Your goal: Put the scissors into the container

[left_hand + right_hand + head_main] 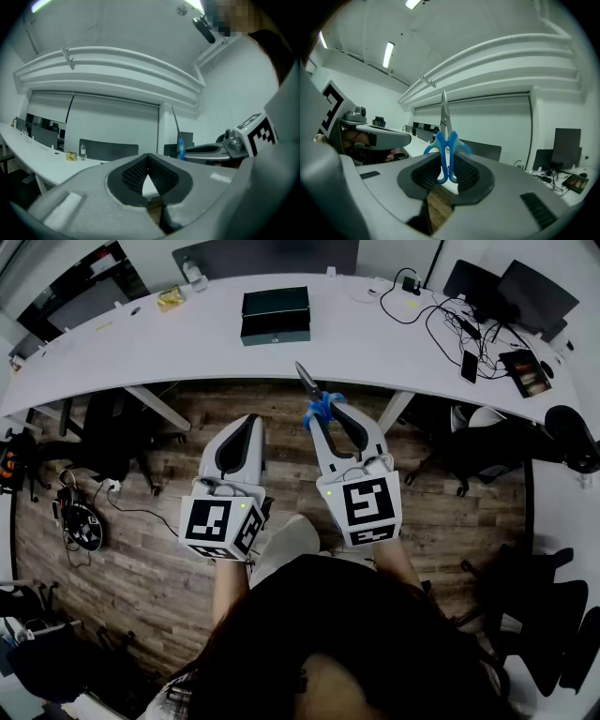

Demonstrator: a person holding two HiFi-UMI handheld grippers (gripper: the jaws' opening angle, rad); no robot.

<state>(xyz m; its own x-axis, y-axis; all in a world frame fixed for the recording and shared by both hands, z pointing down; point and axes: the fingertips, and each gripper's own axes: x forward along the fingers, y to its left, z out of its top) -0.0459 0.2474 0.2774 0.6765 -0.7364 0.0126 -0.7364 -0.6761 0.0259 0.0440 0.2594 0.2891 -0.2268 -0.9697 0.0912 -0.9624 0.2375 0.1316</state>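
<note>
The right claw [324, 414] is clenched on the scissors [315, 397]. In the right gripper view, its ribbed pads [465, 171] press on the blue handles from both sides. The closed blades stick up out of the grip [445, 133].

The scissors are in the air over the wooden floor [150, 474]. They are on the person's side of the container [275, 315], a little to its right in the head view and well apart from it. The blade tip leans towards the container.

The container is a dark, box-shaped thing standing on the curved white desk [141, 345]. Whether its top is open cannot be told.

The left claw [246, 421] is also clenched, but on nothing. In the left gripper view, its pads meet at the tips [149, 159], with only a small bare gap beneath them. It sits just beside the right claw, to the left, and is also on the person's side of the container, off the desk.

Left of the container lie a yellow packet [171, 299] and a small bottle [192, 276], both near the far edge. Right of the container, well apart from it, are a tangle of cables [450, 320], a phone [469, 365] and dark screens [520, 289].
</note>
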